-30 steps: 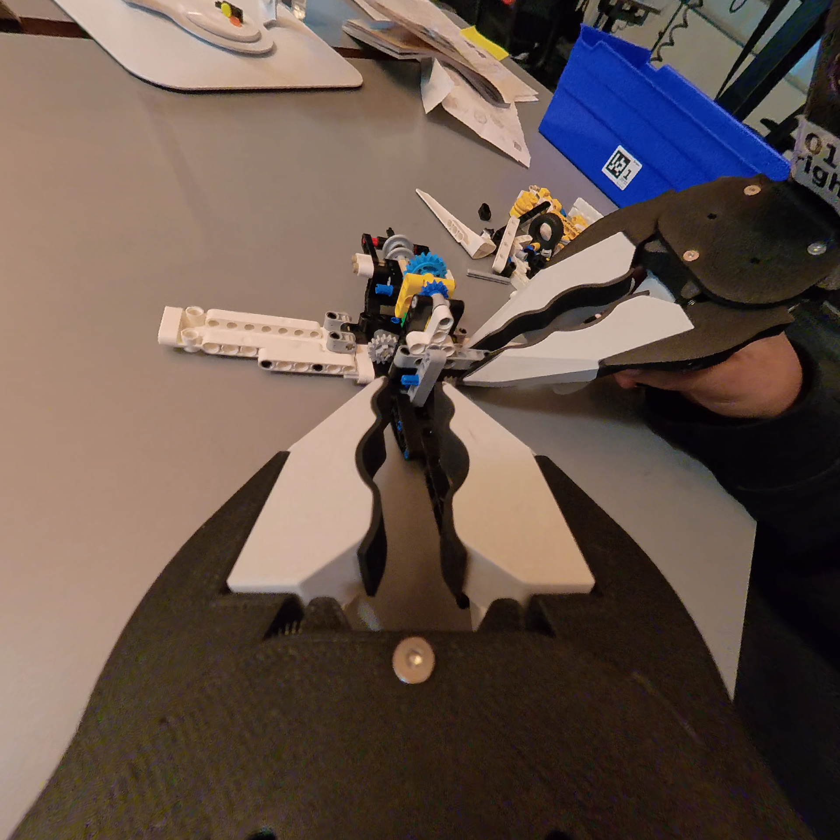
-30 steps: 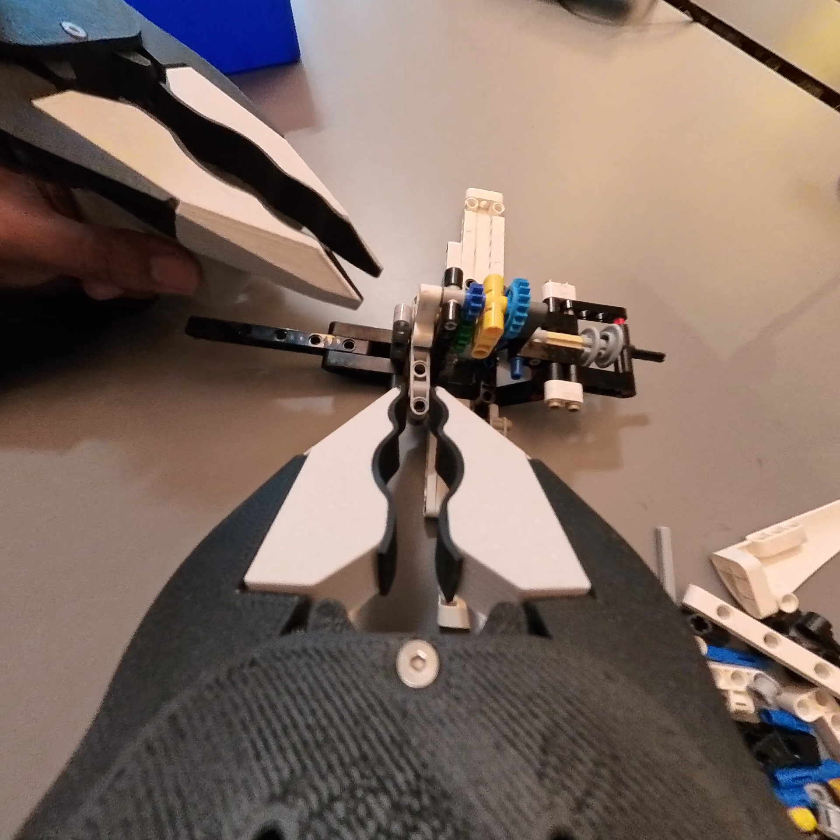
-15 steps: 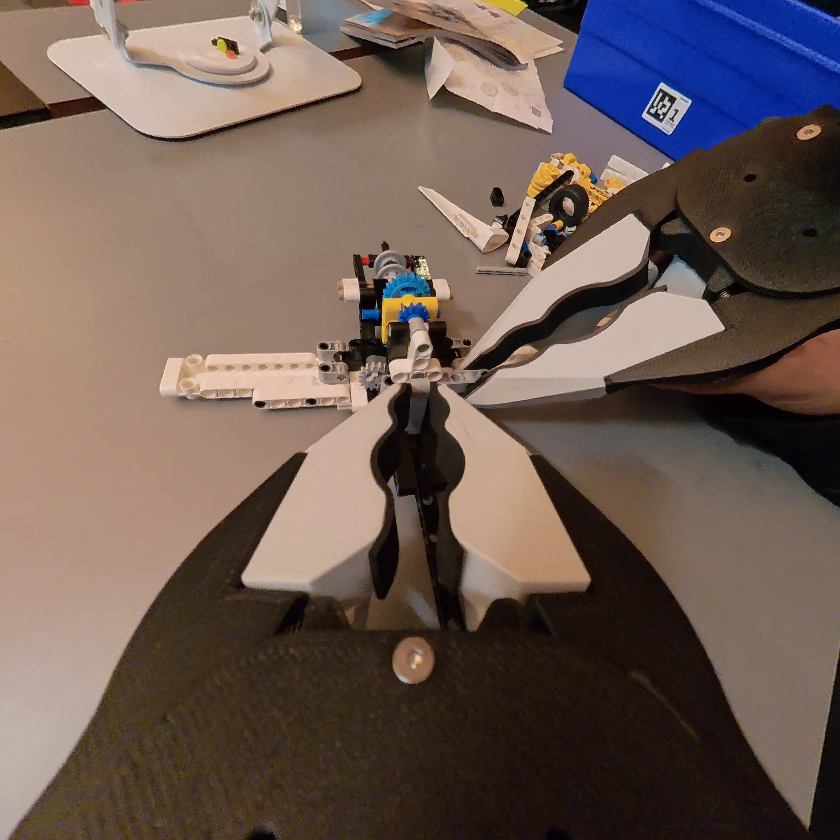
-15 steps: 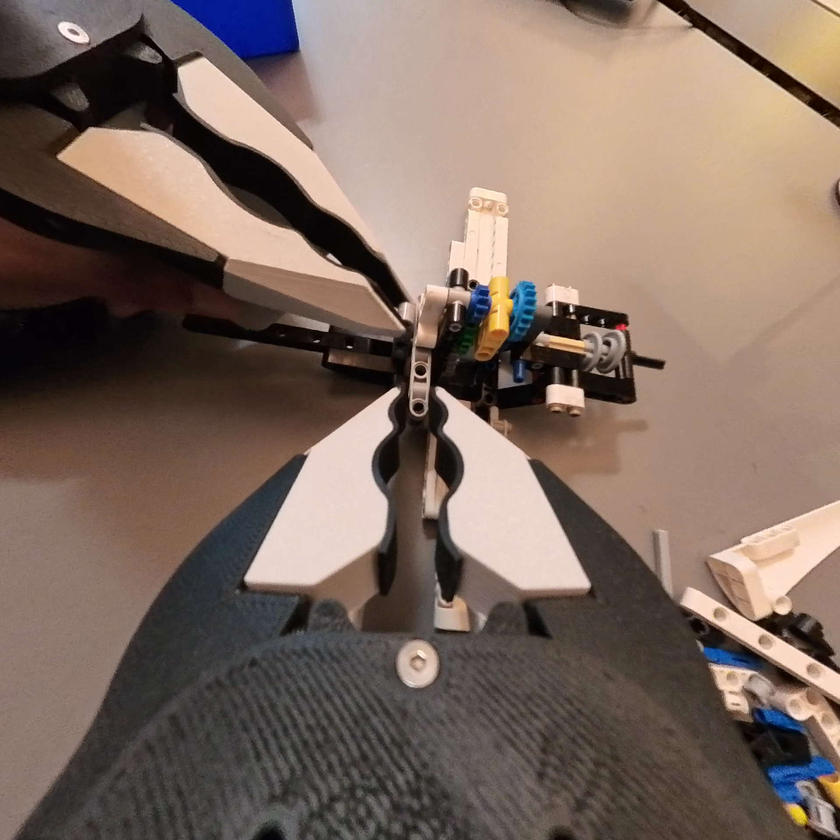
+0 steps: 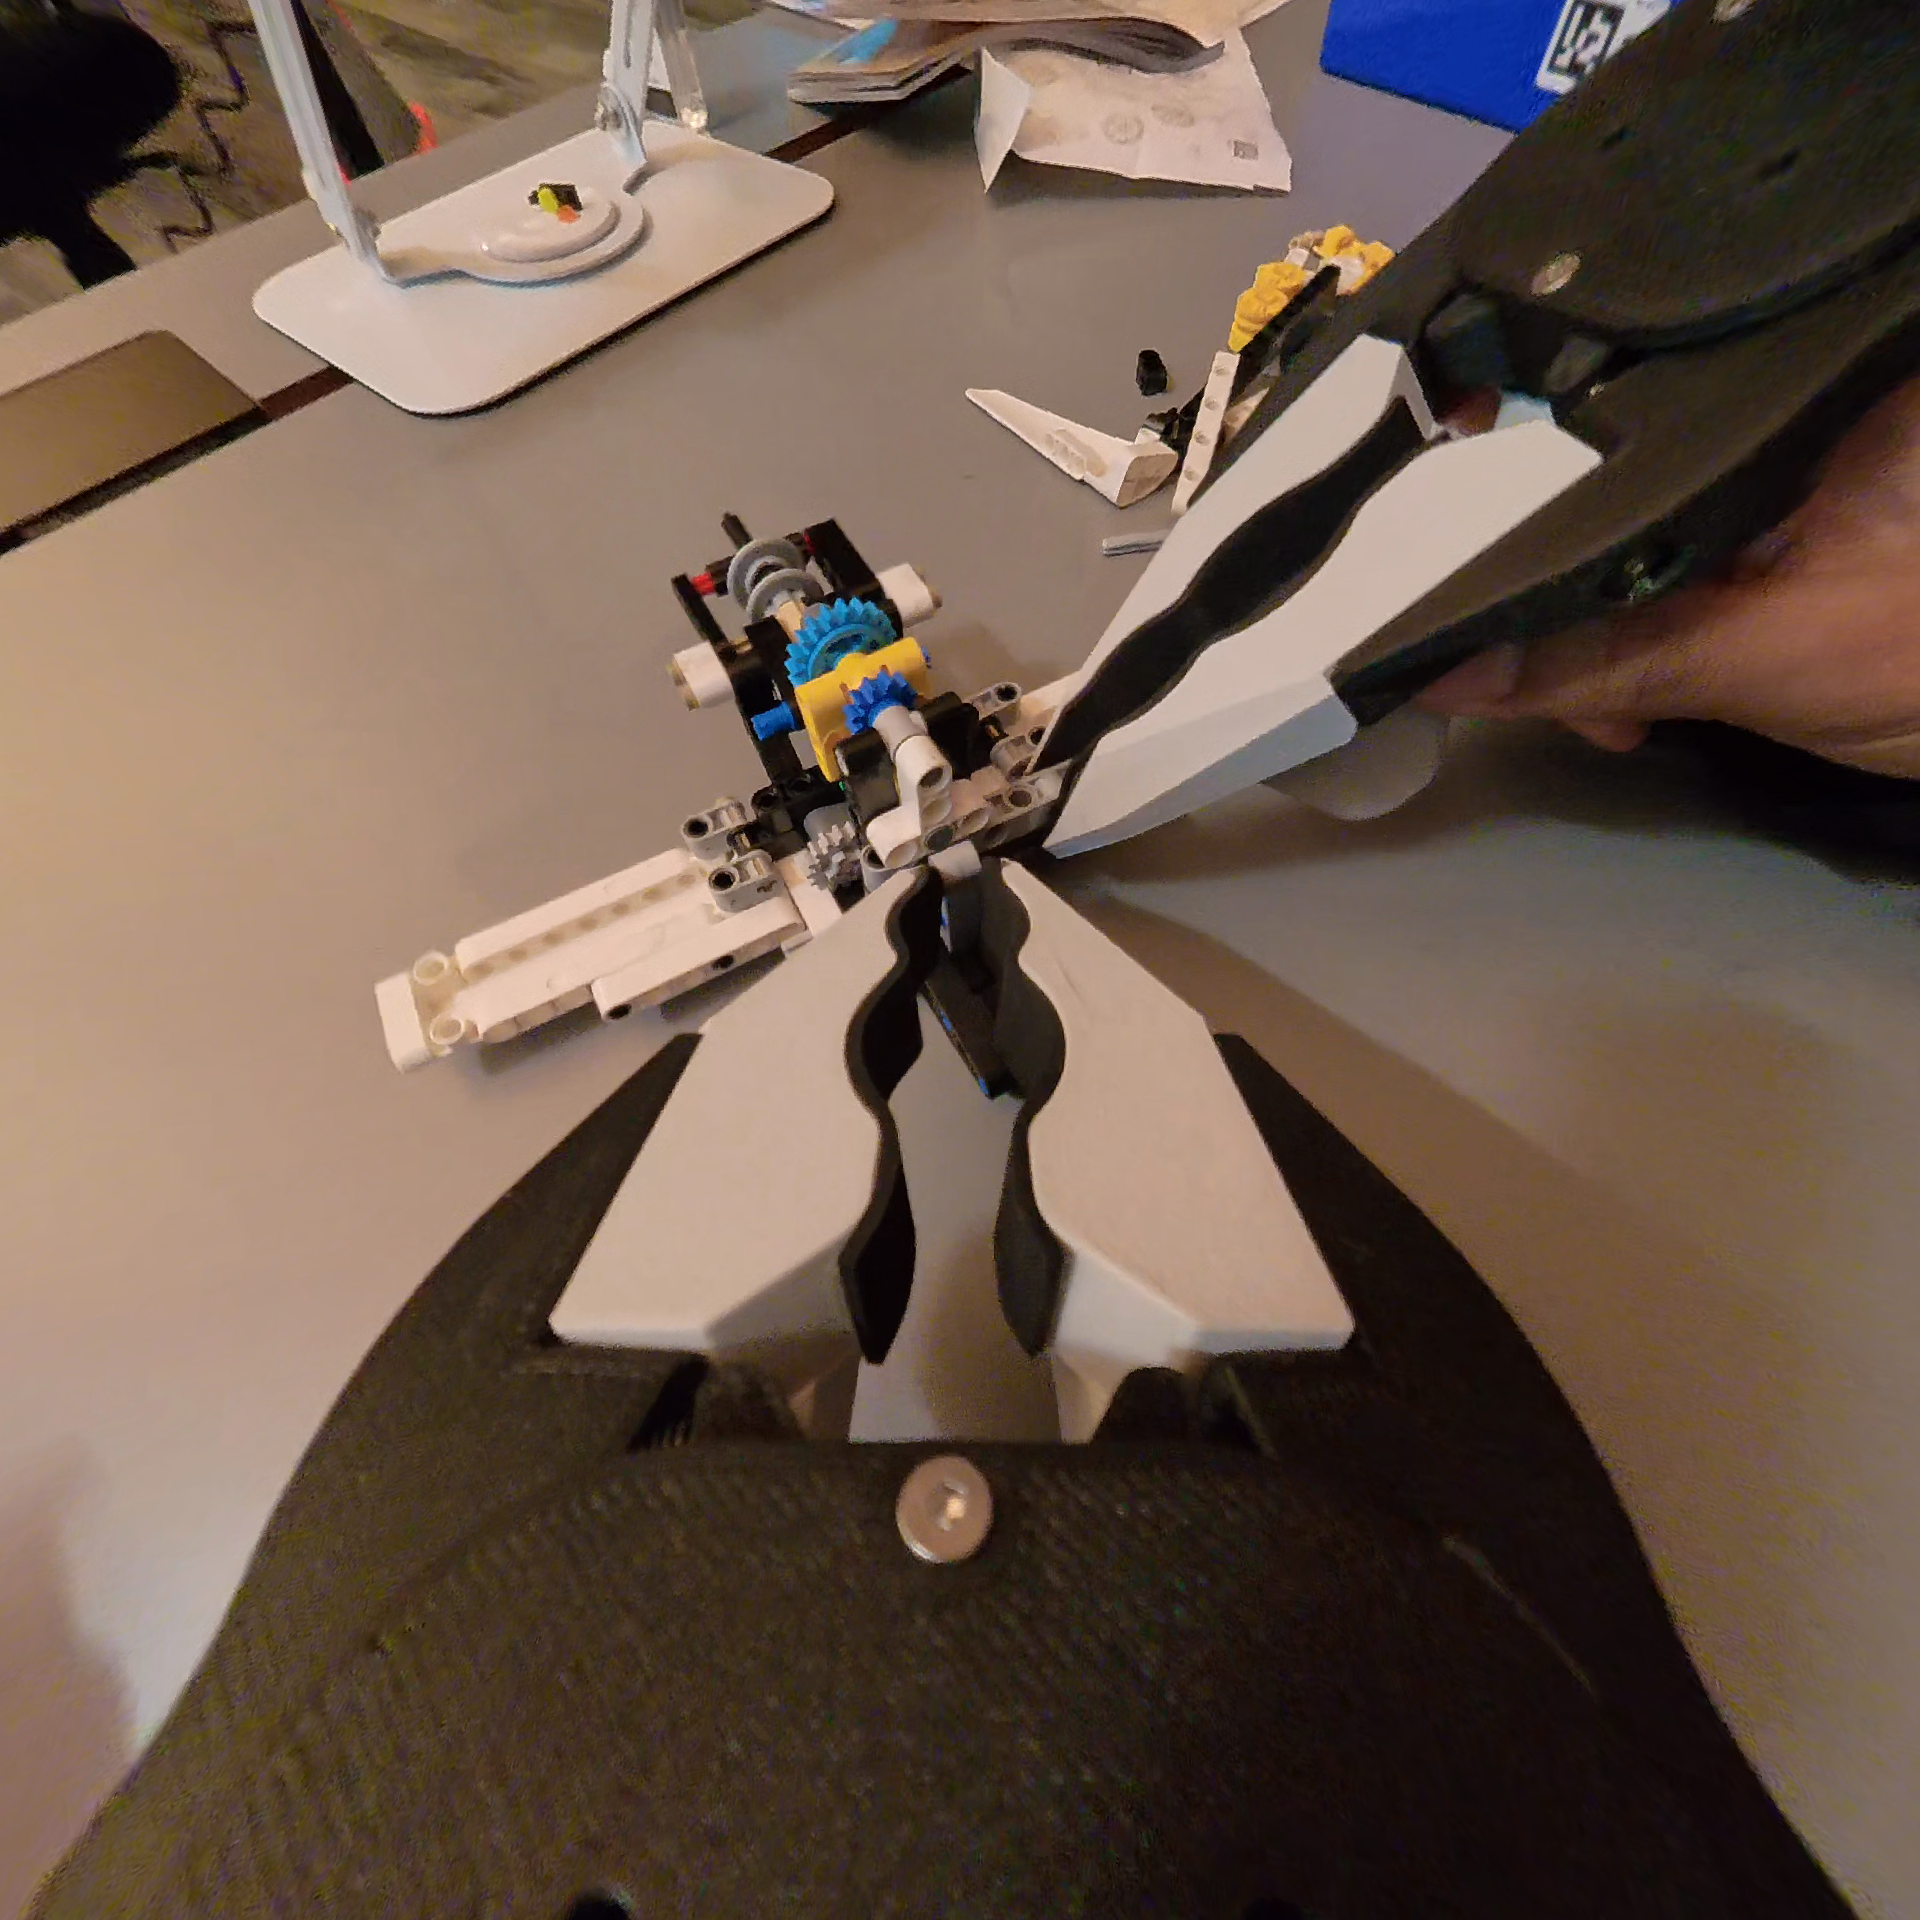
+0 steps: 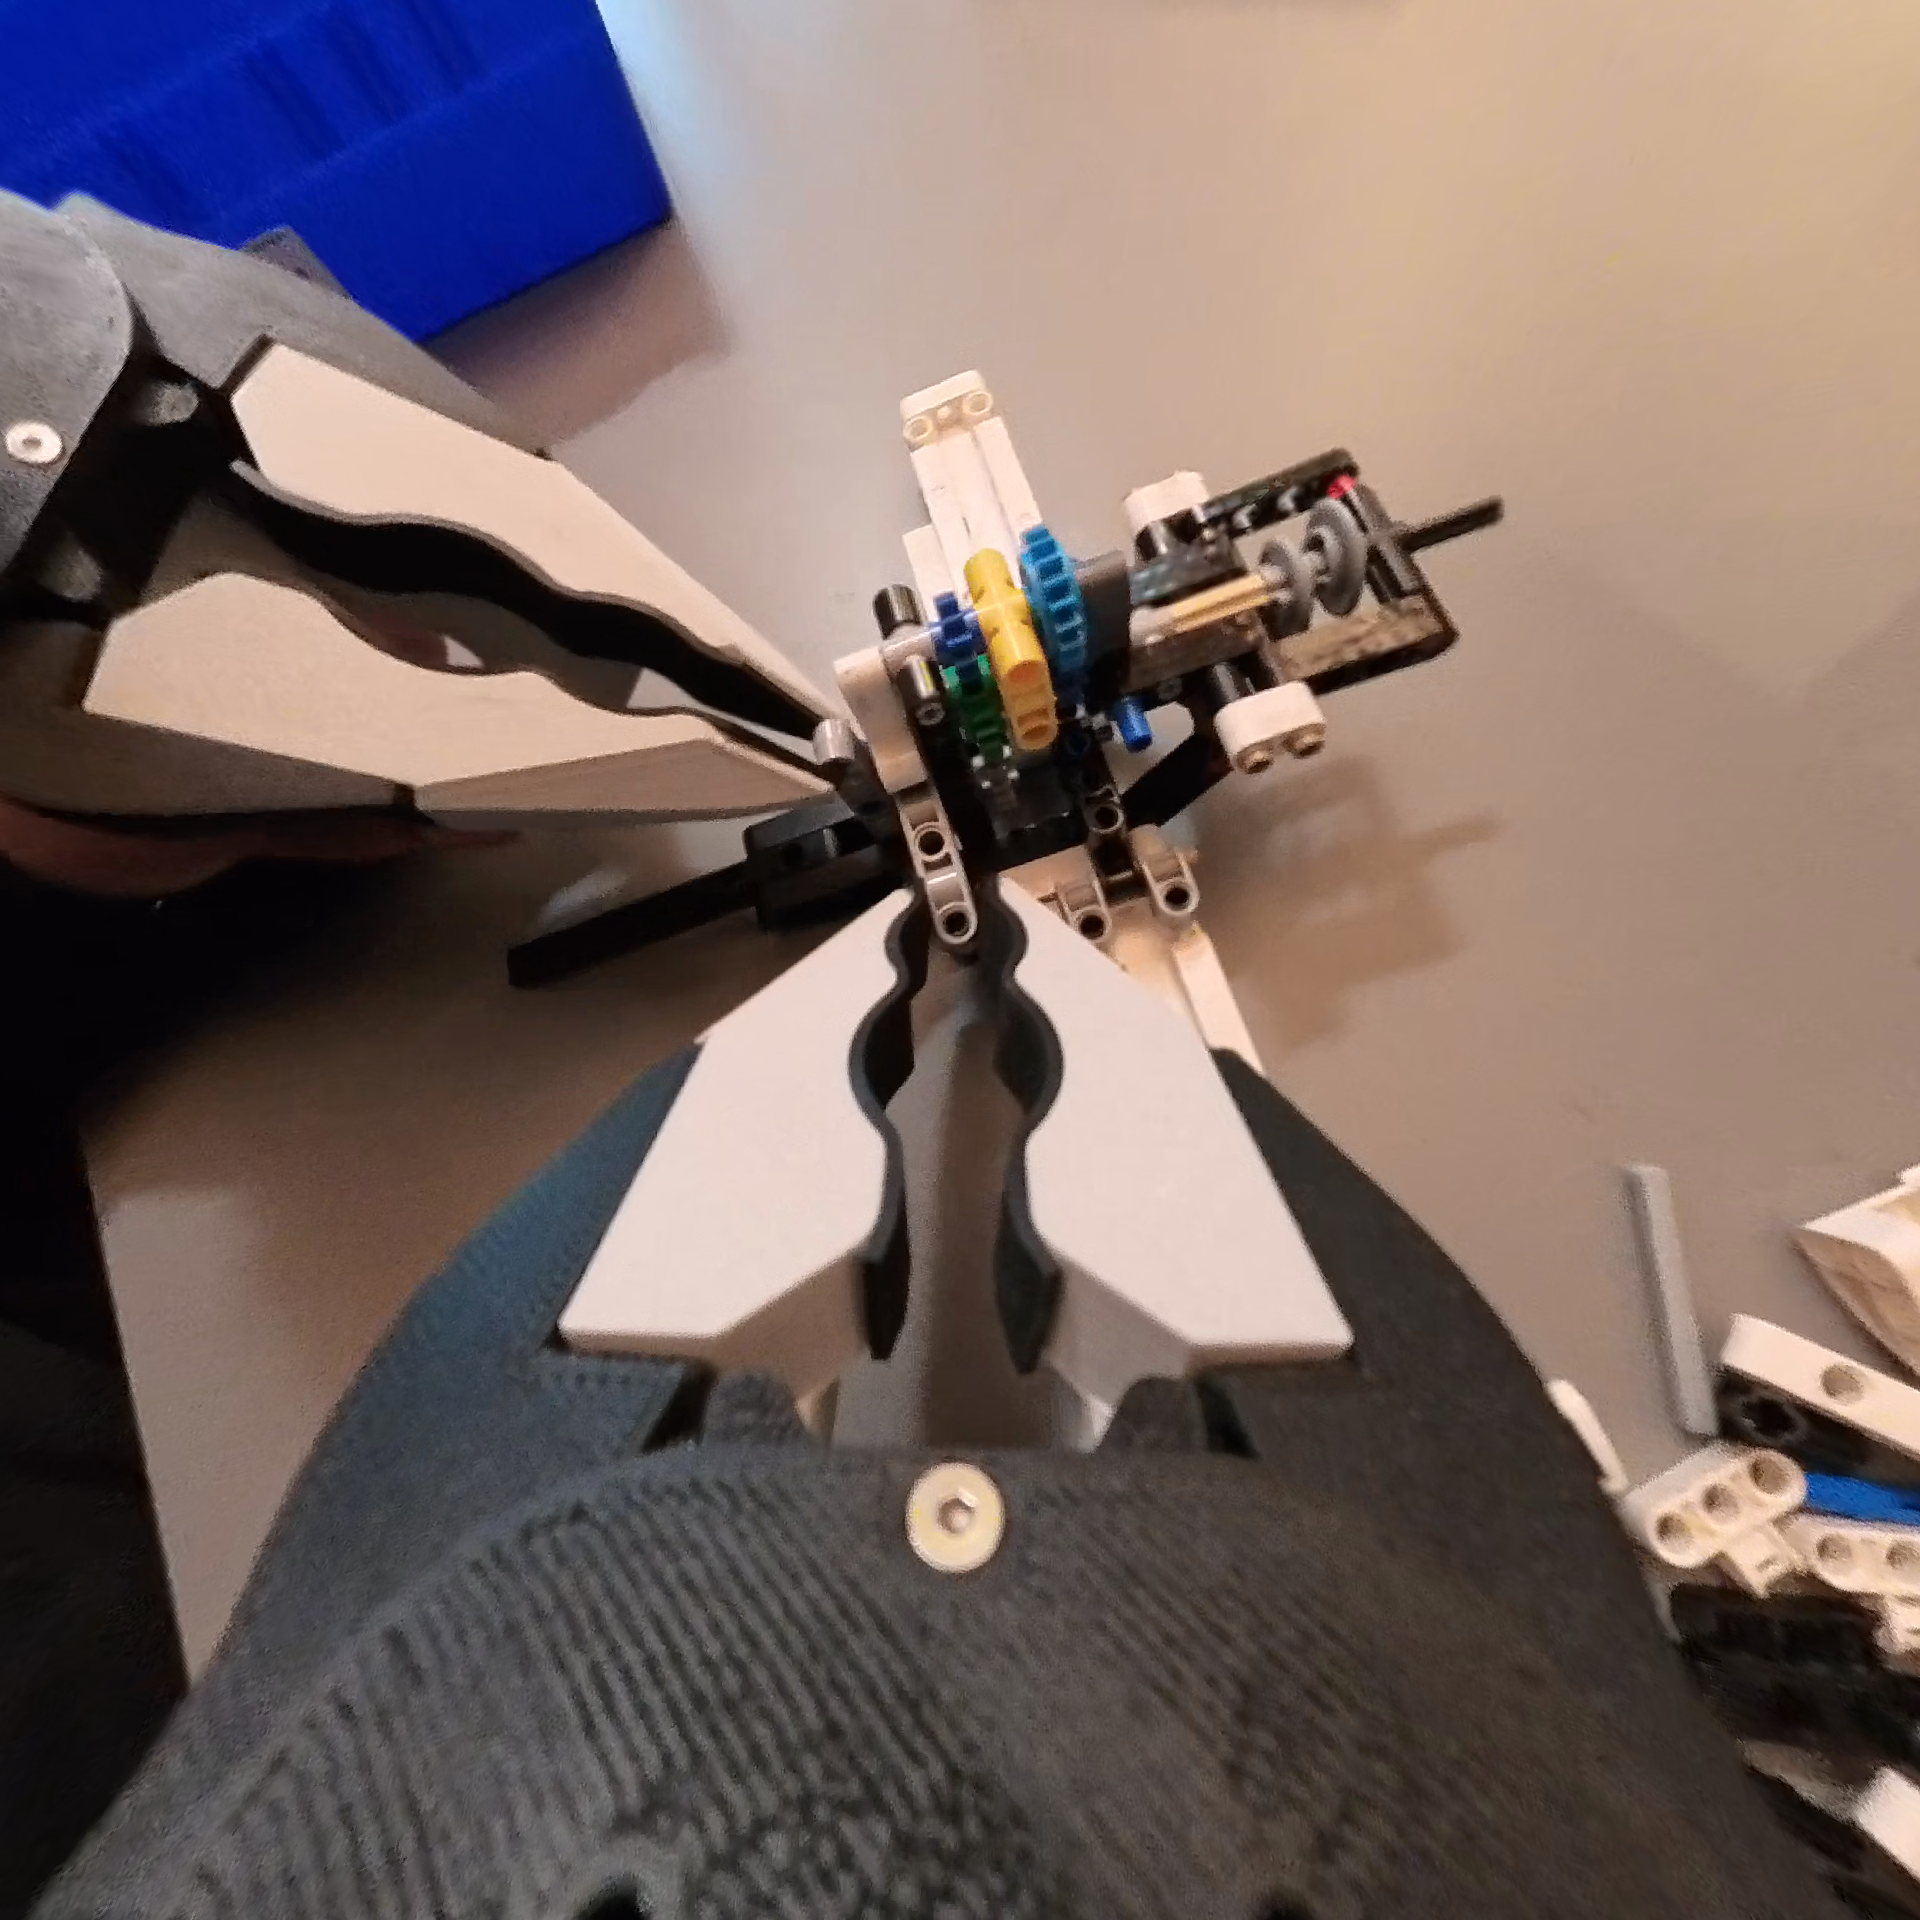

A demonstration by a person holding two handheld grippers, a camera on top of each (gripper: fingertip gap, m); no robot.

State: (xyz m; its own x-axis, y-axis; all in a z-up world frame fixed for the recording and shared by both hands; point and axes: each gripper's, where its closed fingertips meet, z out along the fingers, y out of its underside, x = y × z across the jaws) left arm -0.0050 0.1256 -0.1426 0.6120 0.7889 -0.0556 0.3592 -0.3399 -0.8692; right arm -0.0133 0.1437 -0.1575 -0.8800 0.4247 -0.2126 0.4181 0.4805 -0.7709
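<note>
On the far left of the grey table [image 5: 312,644] stands a white stand [image 5: 540,260] with a flat base. Nearer, in the middle of the table, is the brick model [image 5: 831,707]: a white beam [image 5: 582,956] sticks out to its left, a black frame with grey pulleys [image 5: 764,571] reaches to the far side, and blue gears [image 5: 831,644] sit against a yellow block [image 5: 831,696] at its centre.

The left gripper [image 5: 951,883] comes in from the near side. Its fingers are nearly closed, pinching a grey piece at the model's near end, with a black beam [image 5: 966,997] running back between them. In the right wrist view the tips of this gripper clamp a small grey pin [image 6: 831,740] at the model's left end, and the model looks tilted, its far end off the table.

The right gripper [image 6: 961,920] reaches in from the right, held by a hand [image 5: 1745,644]. Its fingers are closed on a grey link [image 6: 940,868] that hangs from the model's side.

Farther right lies a heap of loose bricks [image 5: 1278,312], with papers [image 5: 1122,135] and a blue bin [image 5: 1434,52] behind.
</note>
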